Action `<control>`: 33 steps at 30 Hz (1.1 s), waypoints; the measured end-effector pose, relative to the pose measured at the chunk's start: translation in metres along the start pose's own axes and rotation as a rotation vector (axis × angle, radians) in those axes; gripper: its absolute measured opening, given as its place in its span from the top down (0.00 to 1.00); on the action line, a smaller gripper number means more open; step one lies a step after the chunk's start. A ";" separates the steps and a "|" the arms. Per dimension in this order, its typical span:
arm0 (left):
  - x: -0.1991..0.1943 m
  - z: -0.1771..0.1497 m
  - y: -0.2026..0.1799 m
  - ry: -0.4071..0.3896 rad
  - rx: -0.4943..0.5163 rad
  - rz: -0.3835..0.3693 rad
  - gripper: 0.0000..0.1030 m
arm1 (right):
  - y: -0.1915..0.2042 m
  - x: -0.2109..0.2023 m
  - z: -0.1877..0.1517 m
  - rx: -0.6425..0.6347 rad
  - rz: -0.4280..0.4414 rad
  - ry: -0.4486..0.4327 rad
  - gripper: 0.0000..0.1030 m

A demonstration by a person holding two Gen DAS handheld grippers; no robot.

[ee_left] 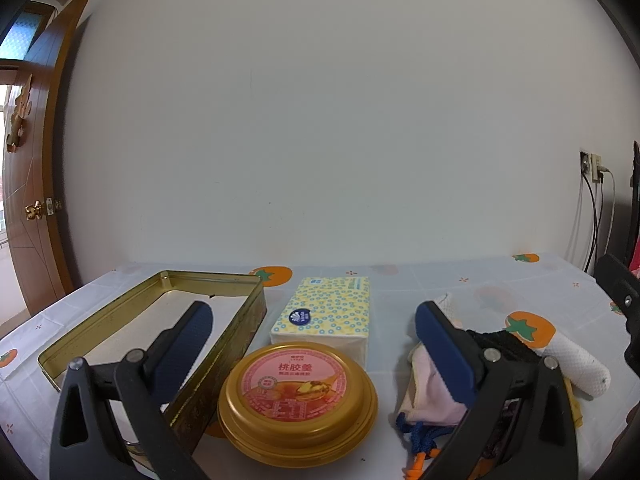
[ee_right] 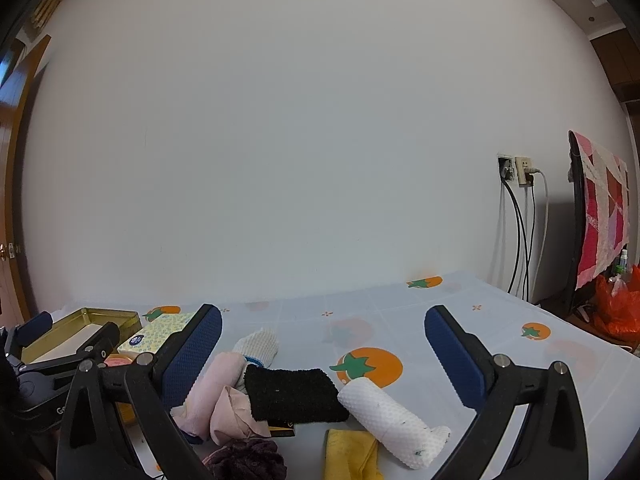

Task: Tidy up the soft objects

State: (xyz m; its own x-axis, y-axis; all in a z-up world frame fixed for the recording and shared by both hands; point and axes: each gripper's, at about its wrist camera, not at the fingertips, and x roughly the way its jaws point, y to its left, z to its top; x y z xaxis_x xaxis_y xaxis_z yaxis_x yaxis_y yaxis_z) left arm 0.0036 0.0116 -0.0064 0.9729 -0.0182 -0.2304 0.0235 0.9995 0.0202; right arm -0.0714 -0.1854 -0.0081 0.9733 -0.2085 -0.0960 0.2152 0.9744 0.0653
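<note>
Soft things lie in a pile at lower centre of right wrist view: black cloth (ee_right: 294, 394), pink cloth (ee_right: 224, 396), white roll (ee_right: 394, 424), yellow cloth (ee_right: 352, 456), white mesh glove (ee_right: 258, 344). Right gripper (ee_right: 323, 338) hangs over the pile w/ jaws wide apart, nothing held. Left gripper (ee_left: 314, 322) also spread, empty. In left wrist view, round gold lid (ee_left: 298, 398) lower centre, tissue pack (ee_left: 324, 314) behind it, gold tin (ee_left: 160, 320) at left, all on tablecloth (ee_left: 480, 280).

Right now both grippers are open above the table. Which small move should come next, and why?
Probably lower the right gripper onto the black cloth. It lies on top of the soft pile between the open fingers, nothing is held yet, and the tin on the left has room.
</note>
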 end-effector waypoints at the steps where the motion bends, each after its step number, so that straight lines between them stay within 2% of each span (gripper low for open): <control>1: -0.001 0.000 0.000 -0.001 0.000 -0.002 0.00 | -0.001 0.000 0.000 0.002 0.000 0.002 0.01; 13: -0.009 -0.003 0.006 0.024 -0.031 0.005 0.00 | -0.004 0.000 0.000 0.021 -0.039 0.004 0.01; 17: -0.018 -0.006 0.011 0.039 -0.055 0.028 0.00 | -0.017 0.000 0.000 0.084 -0.083 -0.006 0.01; 20: -0.026 -0.008 0.014 0.056 -0.063 0.016 0.00 | -0.033 0.001 0.000 0.154 -0.133 -0.002 0.01; 24: -0.034 -0.012 0.014 0.098 -0.055 -0.026 0.01 | -0.052 0.008 -0.003 0.163 -0.108 0.106 0.02; 25: -0.035 -0.013 0.014 0.109 -0.052 -0.039 0.02 | -0.055 0.006 -0.005 0.157 -0.087 0.136 0.10; 26: -0.037 -0.014 0.012 0.126 -0.045 -0.054 0.05 | -0.057 0.005 -0.006 0.146 -0.057 0.174 0.25; 28: -0.039 -0.016 0.009 0.159 -0.041 -0.083 0.08 | -0.058 0.006 -0.008 0.103 -0.036 0.251 0.43; 33: -0.041 -0.022 -0.005 0.275 -0.040 -0.192 0.20 | -0.049 0.031 -0.020 0.045 0.058 0.509 0.44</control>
State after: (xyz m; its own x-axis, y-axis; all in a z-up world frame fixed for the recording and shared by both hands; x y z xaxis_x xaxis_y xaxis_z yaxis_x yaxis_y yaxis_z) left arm -0.0416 0.0076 -0.0183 0.8528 -0.2043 -0.4805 0.1858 0.9788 -0.0865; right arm -0.0538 -0.2375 -0.0341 0.8240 -0.0761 -0.5614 0.1764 0.9762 0.1266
